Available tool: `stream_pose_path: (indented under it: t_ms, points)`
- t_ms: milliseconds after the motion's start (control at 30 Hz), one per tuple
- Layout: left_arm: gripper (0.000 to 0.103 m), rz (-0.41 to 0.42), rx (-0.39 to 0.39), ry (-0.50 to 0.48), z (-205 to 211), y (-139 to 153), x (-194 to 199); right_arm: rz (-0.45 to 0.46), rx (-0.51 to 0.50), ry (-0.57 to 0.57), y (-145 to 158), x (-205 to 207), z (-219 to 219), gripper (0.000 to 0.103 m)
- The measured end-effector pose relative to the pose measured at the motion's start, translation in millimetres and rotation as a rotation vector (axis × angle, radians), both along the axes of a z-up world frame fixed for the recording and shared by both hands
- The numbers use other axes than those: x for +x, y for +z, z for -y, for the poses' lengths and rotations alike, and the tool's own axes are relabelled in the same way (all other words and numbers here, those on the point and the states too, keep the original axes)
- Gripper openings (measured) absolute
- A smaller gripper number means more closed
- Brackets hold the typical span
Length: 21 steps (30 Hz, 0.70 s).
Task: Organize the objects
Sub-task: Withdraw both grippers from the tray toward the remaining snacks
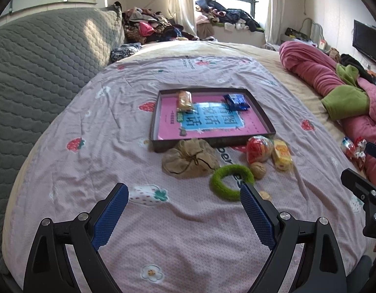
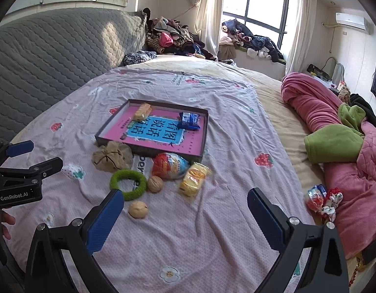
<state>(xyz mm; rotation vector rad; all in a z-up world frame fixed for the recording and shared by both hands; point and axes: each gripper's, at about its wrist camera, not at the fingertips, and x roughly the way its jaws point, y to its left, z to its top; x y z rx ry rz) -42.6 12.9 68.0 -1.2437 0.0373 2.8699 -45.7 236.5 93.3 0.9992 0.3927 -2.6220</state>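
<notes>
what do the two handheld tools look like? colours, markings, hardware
Both match: black V-shaped frames with silver round bolts at the joints. The left tool and right tool each carry two flat fingers faced with blue textured pads. The left tool's body, seen from the right wrist view, bears white "GenRobot.AI" lettering. No cables or sleeves visible.

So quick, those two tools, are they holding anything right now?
Left tool: open, holding nothing.
Right tool: open, holding nothing.

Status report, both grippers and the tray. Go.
Left gripper and right gripper open, empty. Tray holds two snacks. Rest loose on bed.
</notes>
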Motion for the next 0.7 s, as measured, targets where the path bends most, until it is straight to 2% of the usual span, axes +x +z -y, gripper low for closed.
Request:
stream_pose_path:
  t_ms: [700]
  points:
    - [0.093,0.065,-0.003,-0.025,-21,-49,-29,0.033,0.025,-0.042,-40,-25,-9,0.102]
